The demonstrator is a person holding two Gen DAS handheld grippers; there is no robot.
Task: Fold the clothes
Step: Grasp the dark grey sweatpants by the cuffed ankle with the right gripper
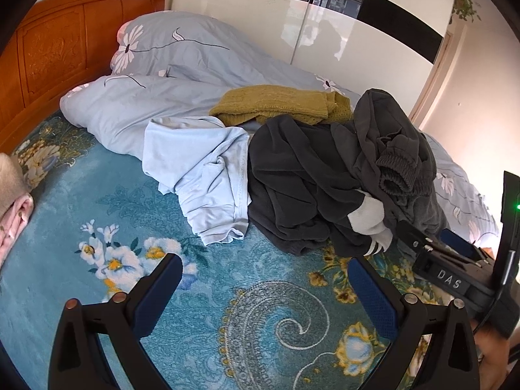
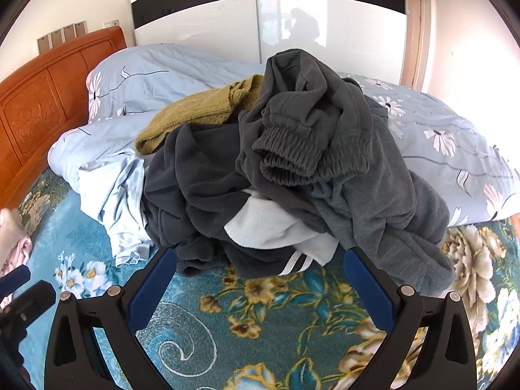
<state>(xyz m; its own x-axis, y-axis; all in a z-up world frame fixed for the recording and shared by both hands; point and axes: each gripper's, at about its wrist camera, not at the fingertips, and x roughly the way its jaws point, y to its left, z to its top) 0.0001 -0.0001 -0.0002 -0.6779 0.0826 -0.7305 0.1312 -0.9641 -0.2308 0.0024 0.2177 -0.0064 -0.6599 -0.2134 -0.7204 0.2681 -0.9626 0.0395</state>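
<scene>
Both tongs gape, empty: left gripper (image 1: pixel 265 276) short of the clothes pile (image 1: pixel 325 175), right gripper (image 2: pixel 260 268) at pile's near edge; pick one garment, pref. grey sweatpants (image 2: pixel 325 136) atop pile; pinch its elastic cuff (image 2: pixel 286 156), lift clear w/o snagging neighbours.

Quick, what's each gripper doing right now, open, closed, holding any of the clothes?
Left gripper: open, holding nothing, over the teal floral blanket.
Right gripper: open, holding nothing, fingers at the near edge of the dark clothes pile.
</scene>
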